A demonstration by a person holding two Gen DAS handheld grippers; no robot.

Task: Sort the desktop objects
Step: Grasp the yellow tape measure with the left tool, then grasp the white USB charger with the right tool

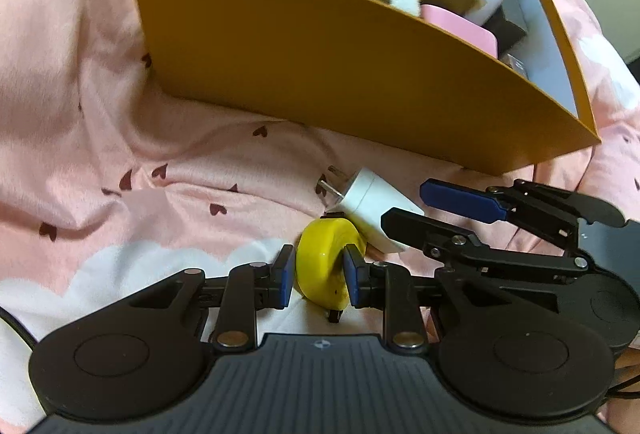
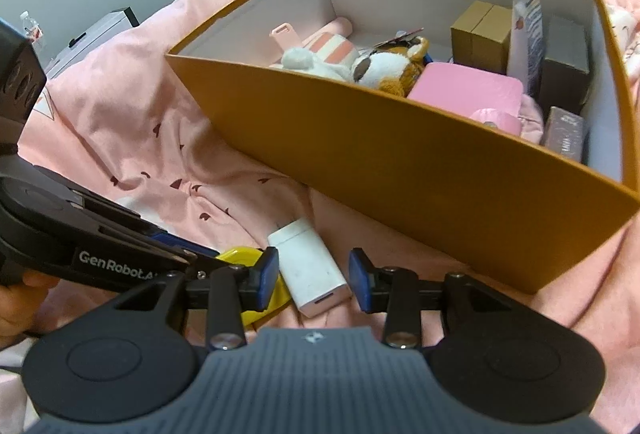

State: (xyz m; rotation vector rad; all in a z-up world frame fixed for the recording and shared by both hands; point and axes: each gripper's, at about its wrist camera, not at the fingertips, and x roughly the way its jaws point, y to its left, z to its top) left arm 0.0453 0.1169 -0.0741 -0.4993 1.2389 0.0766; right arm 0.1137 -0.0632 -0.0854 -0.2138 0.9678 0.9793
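Observation:
A round yellow tape measure [image 1: 320, 258] lies on the pink bedspread [image 1: 120, 138], just in front of an orange box [image 1: 320, 74]. My left gripper [image 1: 318, 278] is shut on it, one blue pad against each flat side. A white plug-in charger [image 1: 368, 202] lies touching the tape measure on its right, prongs toward the box. In the right wrist view the charger [image 2: 308, 266] sits between the fingers of my right gripper [image 2: 314, 276], with thin gaps at both pads, so that gripper is open. The left gripper [image 2: 216, 254] reaches in from the left, and the tape measure [image 2: 240, 254] is mostly hidden behind it.
The orange box [image 2: 400, 162] holds plush toys [image 2: 384, 66], a pink case [image 2: 468, 90], small brown cartons [image 2: 480, 34] and several other packages. Its tall near wall stands close behind both grippers. The bedspread is rumpled. A person's hand [image 2: 16, 306] holds the left gripper.

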